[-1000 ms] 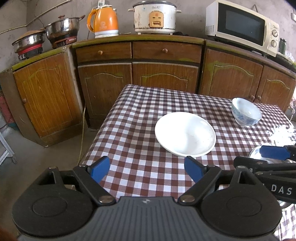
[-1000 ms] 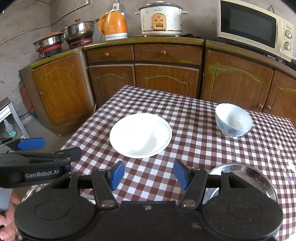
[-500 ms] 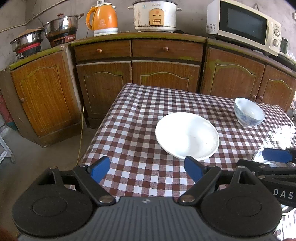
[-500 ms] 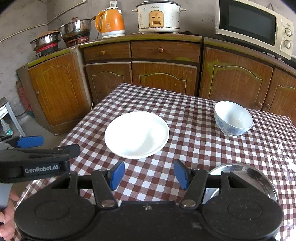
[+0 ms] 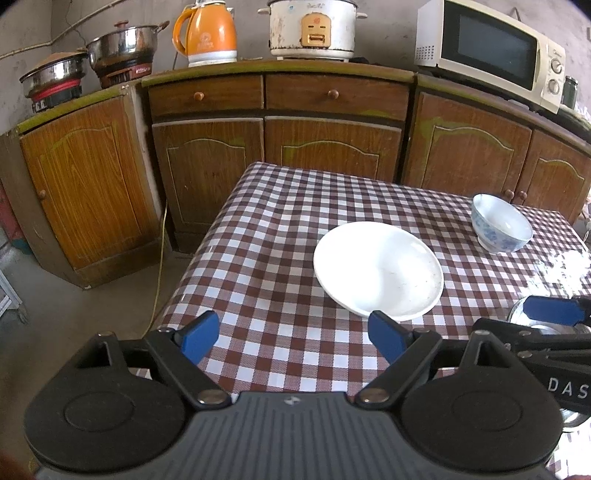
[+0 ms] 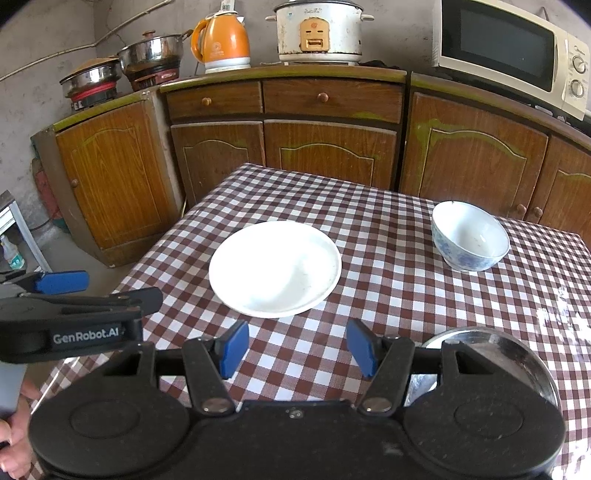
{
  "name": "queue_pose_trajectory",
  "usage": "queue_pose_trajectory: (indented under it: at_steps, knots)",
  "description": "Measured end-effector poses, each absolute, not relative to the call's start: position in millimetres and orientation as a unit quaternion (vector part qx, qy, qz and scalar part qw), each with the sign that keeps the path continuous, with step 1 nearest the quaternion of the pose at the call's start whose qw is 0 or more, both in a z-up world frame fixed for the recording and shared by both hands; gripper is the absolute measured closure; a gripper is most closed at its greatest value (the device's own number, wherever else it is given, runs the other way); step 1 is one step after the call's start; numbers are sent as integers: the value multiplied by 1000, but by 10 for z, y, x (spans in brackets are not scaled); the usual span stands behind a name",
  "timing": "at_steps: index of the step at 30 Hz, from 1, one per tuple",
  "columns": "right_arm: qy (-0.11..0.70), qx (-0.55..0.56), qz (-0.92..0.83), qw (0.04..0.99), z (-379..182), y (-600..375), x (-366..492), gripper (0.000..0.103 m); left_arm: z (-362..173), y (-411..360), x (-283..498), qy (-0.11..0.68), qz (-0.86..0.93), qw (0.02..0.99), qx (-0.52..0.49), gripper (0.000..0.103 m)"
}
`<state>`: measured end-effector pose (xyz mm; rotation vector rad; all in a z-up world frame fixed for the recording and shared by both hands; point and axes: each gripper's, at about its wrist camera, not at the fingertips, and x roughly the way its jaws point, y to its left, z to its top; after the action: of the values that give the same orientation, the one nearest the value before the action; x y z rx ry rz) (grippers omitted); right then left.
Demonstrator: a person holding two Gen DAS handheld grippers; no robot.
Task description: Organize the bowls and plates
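A white plate [image 5: 378, 271] [image 6: 275, 267] lies in the middle of the checkered table [image 5: 280, 229] [image 6: 388, 236]. A blue-patterned white bowl [image 5: 502, 223] [image 6: 470, 236] stands upright at the far right. A steel dish [image 6: 495, 347] [image 5: 517, 317] sits at the near right, partly hidden by my right gripper's body. My left gripper [image 5: 295, 334] hovers open over the near left of the table, short of the plate. My right gripper [image 6: 297, 345] hovers open just in front of the plate, nothing between its fingers.
Brown wooden cabinets [image 5: 321, 147] stand close behind the table. On them sit an orange kettle [image 5: 207, 33], a rice cooker [image 5: 314, 27], a microwave [image 5: 487, 55] and steel pots [image 5: 125, 46]. Bare floor [image 5: 92, 314] lies left of the table. A hand [image 6: 14, 443] holds the left gripper.
Both views have shifted slightly: the plate and bowl now sit a little further off and higher in frame. Neither gripper's opening has changed.
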<state>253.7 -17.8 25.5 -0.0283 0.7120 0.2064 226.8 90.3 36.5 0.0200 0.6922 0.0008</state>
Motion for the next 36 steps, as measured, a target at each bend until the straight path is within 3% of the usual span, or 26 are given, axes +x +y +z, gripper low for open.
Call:
queue_pose_trajectory:
  at_steps: [36]
  knots:
    - [358,-17,97,928,127,-126,2704,32,250,958,2423,346,7,938,6,13]
